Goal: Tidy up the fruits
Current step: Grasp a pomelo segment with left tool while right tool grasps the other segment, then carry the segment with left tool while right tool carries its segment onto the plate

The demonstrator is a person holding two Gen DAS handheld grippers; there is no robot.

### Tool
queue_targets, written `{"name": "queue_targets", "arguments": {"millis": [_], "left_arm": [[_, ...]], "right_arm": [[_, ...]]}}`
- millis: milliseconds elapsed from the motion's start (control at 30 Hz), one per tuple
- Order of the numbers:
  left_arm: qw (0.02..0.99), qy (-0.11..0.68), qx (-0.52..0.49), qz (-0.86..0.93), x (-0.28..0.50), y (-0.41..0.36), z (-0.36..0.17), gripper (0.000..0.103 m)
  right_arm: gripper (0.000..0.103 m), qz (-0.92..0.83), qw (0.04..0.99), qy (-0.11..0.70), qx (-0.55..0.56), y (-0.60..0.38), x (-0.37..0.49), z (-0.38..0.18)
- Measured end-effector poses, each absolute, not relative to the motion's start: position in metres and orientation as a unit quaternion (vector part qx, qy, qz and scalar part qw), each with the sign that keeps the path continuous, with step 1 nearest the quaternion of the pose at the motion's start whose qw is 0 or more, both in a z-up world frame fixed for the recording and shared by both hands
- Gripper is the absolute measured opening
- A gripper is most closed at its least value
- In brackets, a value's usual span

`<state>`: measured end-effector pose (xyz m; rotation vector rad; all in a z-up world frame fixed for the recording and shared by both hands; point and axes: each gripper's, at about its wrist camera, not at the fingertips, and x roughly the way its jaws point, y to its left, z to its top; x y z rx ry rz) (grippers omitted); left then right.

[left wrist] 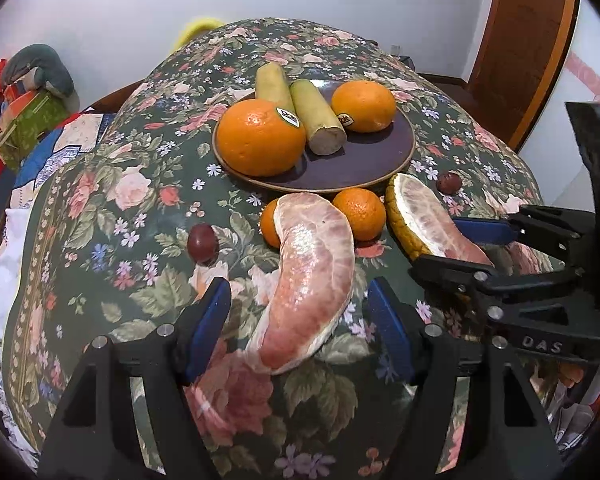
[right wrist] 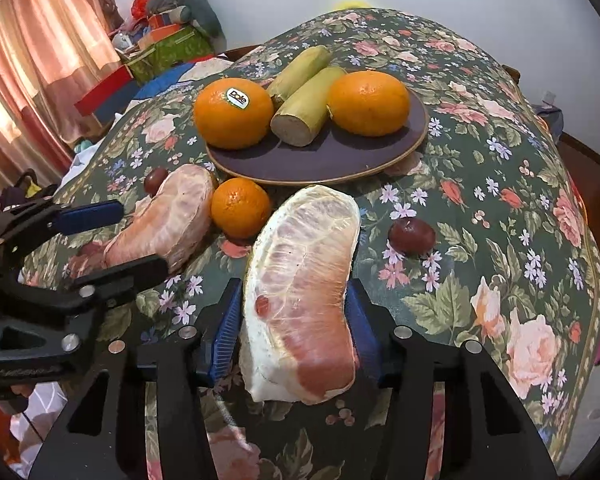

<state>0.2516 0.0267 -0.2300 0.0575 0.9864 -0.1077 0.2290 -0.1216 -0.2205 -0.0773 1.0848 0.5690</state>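
My left gripper (left wrist: 300, 320) stands open around a peeled pink pomelo segment (left wrist: 312, 280) lying on the floral cloth, with a gap at each blue pad. My right gripper (right wrist: 292, 320) is shut on a pomelo wedge with white pith (right wrist: 304, 288), both pads against its sides. Just behind them a dark plate (left wrist: 360, 168) carries two large oranges (left wrist: 260, 142) and two greenish stalk pieces (left wrist: 320, 120). A small mandarin (left wrist: 358, 212) lies between the pomelo pieces, in front of the plate. A second mandarin (left wrist: 269, 224) is half hidden behind the segment.
Two dark red small fruits (left wrist: 202, 242) (left wrist: 449, 182) lie on the cloth, one at each side. The table's floral cloth (right wrist: 500, 200) falls away at right and left. Boxes and clutter (right wrist: 164, 48) sit beyond the far left edge, with a wooden door (left wrist: 520, 48) at the far right.
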Motion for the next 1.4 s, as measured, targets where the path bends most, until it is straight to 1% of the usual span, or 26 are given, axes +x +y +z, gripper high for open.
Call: {"name": "queue_targets", "arguments": {"millis": [133,233,433,467,567,933,1400], "left_arm": [[0.878,0.475,0.02,-0.057,0.261,0.025,-0.234,0.07],[0.877,0.476,0.017,-0.057,0.267,0.023,-0.237,0.068],[0.872,0.486,-0.002,-0.051,0.277,0.023,-0.246,0.049],[0.872,0.487,-0.013,-0.057,0.277,0.025,-0.246,0.044],[0.874,0.482,-0.015,-0.054,0.273,0.027,-0.241,0.039],[0.896,0.442,-0.005,-0.051,0.249,0.034,-0.206,0.039],[0.919,0.389,-0.022,-0.059,0.268,0.034,-0.165,0.039]], "right_arm": [[0.046,0.268,0.819,0.506,-0.032,-0.127,0.228,-0.218],[0.046,0.264,0.822,0.503,-0.03,-0.133,0.227,-0.216],[0.046,0.259,0.827,0.499,-0.019,-0.144,0.227,-0.212],[0.046,0.257,0.828,0.498,-0.017,-0.145,0.227,-0.211],[0.046,0.252,0.833,0.493,-0.018,-0.149,0.227,-0.207],[0.046,0.245,0.849,0.469,-0.012,-0.155,0.23,-0.187],[0.046,0.247,0.871,0.425,-0.006,-0.15,0.256,-0.158]]}}
